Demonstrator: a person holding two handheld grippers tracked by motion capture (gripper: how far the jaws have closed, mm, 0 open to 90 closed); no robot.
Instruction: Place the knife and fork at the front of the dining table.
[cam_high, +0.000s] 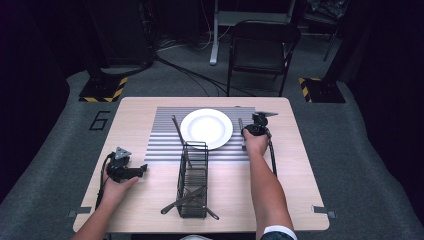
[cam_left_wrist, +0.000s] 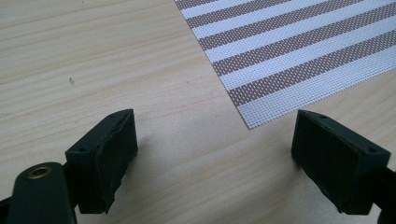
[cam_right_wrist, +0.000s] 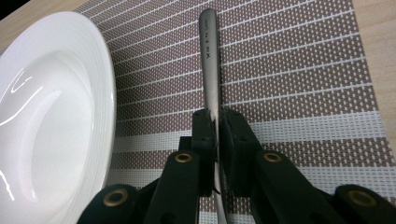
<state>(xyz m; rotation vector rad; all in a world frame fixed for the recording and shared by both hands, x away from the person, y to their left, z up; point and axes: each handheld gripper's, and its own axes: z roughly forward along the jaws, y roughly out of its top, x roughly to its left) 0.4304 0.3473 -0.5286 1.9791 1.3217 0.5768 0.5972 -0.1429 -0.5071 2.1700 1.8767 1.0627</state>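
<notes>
Carpet, grey, surrounded the pale wooden worktop (cam_high: 150, 210), a black folding chair (cam_high: 262, 47) behind it; the right gripper (cam_high: 244, 131) sat beside the round white plate (cam_high: 206, 128). Left gripper (cam_left_wrist: 215, 154) fingers stood wide apart, empty, near the striped woven placemat (cam_left_wrist: 299, 51). Right gripper fingers (cam_right_wrist: 203, 135) clamped the silver metal utensil handle (cam_right_wrist: 209, 60) lying on the placemat.
</notes>
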